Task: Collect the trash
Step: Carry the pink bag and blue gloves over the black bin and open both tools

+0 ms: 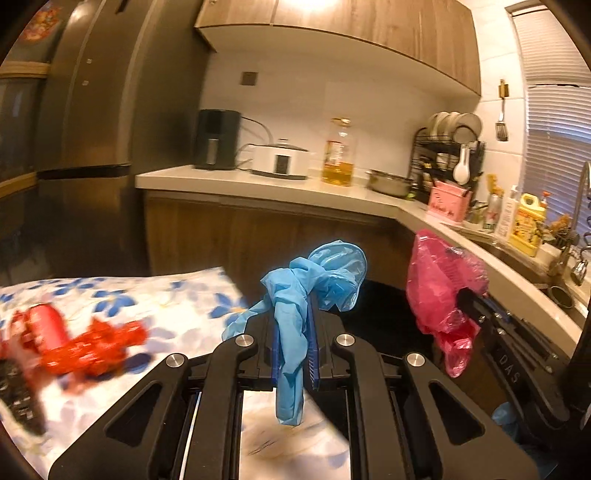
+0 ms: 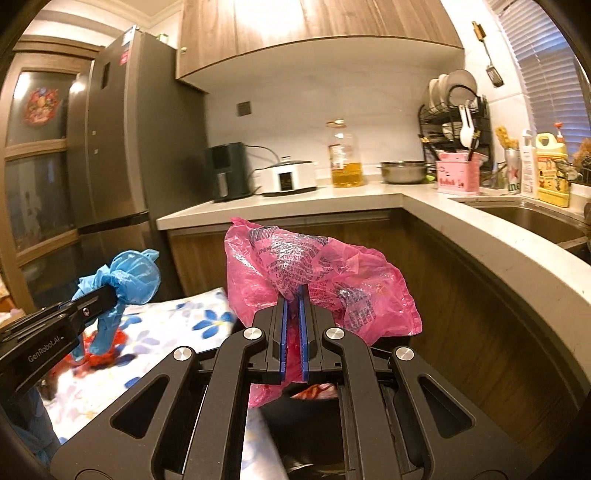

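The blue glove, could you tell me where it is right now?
The blue glove is pinched in the left gripper, above the flowered tablecloth, left of the pink bag.

A thin, glossy blue glove (image 1: 291, 314) of rubbery film and a crinkled pink plastic bag (image 2: 314, 273) with print are seen. The tablecloth (image 1: 166, 295) is flowered cloth. The bench (image 2: 295, 206) is smooth pale stone; the cabinets (image 2: 317, 26) are matt wood grain.
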`<state>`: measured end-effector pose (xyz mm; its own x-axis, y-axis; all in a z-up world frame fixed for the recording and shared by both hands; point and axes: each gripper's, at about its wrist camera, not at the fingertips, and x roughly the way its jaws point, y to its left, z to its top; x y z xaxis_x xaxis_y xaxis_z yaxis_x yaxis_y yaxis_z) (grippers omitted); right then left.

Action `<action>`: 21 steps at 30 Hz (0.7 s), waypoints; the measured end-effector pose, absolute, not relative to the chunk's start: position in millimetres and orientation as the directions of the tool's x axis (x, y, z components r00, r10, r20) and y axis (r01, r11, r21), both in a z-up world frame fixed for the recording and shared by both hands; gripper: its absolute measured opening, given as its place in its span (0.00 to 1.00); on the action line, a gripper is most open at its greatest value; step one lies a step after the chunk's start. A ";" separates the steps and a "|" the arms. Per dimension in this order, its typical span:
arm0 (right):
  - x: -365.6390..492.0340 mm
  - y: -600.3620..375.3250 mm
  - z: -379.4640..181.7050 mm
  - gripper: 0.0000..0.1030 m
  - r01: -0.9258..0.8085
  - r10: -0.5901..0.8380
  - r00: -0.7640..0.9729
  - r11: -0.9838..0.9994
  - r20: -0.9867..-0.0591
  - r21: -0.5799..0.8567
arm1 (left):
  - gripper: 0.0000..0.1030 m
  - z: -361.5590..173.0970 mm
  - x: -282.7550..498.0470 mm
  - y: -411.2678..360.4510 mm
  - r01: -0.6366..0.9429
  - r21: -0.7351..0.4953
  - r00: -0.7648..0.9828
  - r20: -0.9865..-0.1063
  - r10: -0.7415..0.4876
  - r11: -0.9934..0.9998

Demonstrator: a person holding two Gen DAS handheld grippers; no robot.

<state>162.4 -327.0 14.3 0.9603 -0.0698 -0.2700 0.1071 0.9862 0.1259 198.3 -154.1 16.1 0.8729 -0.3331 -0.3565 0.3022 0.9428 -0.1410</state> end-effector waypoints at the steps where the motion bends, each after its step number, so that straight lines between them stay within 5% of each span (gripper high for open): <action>1: 165.3 -331.2 13.9 0.05 0.113 -0.075 0.960 0.986 -0.271 0.125 | 0.12 15.3 201.8 -159.0 0.310 -0.141 0.869 -0.358 -0.341 0.940; 21: 199.8 -365.6 -3.5 0.07 0.130 -0.081 0.941 0.983 -0.328 0.131 | 0.13 -10.6 246.4 -224.4 0.432 -0.116 0.806 -0.394 -0.441 0.894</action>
<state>199.8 -365.6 -3.5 0.9410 -0.0812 -0.3285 0.1304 0.9828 0.1307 246.4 -224.4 -10.6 0.8065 -0.4413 -0.3936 0.4325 0.8941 -0.1164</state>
